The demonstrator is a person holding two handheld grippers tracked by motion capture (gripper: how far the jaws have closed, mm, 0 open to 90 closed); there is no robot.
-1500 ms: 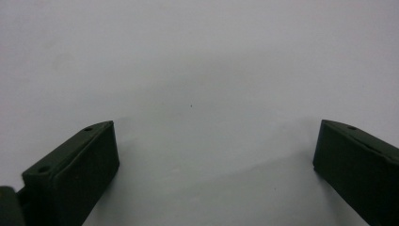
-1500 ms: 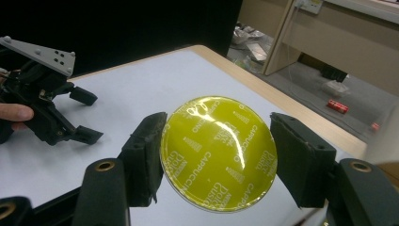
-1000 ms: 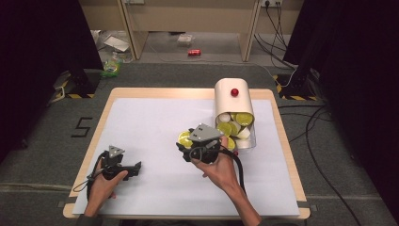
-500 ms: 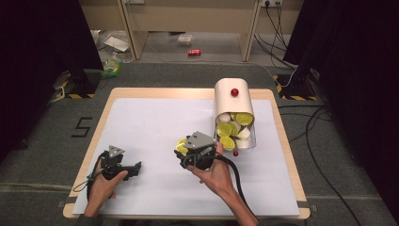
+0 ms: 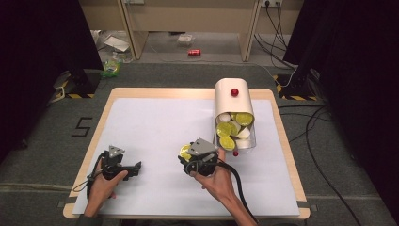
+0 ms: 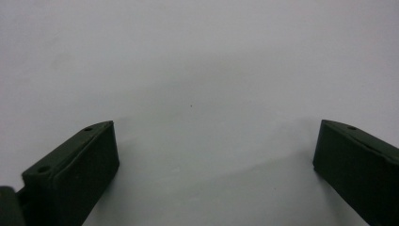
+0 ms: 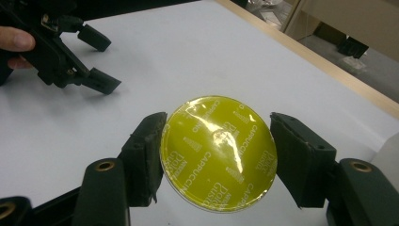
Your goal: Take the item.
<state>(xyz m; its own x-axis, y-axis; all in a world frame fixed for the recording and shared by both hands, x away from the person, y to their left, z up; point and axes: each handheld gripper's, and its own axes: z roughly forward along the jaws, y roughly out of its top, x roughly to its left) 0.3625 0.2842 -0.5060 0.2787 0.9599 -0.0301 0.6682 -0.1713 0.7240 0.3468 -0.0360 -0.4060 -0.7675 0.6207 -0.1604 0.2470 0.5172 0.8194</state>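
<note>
Fingertips (image 7: 149, 150) of the right gripper (image 5: 192, 157): clamped either side of a round yellow foil-topped coffee capsule (image 7: 219, 153), lid facing the camera. Left gripper (image 5: 123, 168): jaws spread apart, holding nothing, resting over white table covering (image 5: 150, 127), well left of the capsule. Risk: grip sits on the rim edge, so a tilt could let the capsule slip. Right gripper view gives printed "Cappuccino" lettering; high view gives the tipped cream cylindrical dispenser (image 5: 233, 101) of capsules beyond.
</note>
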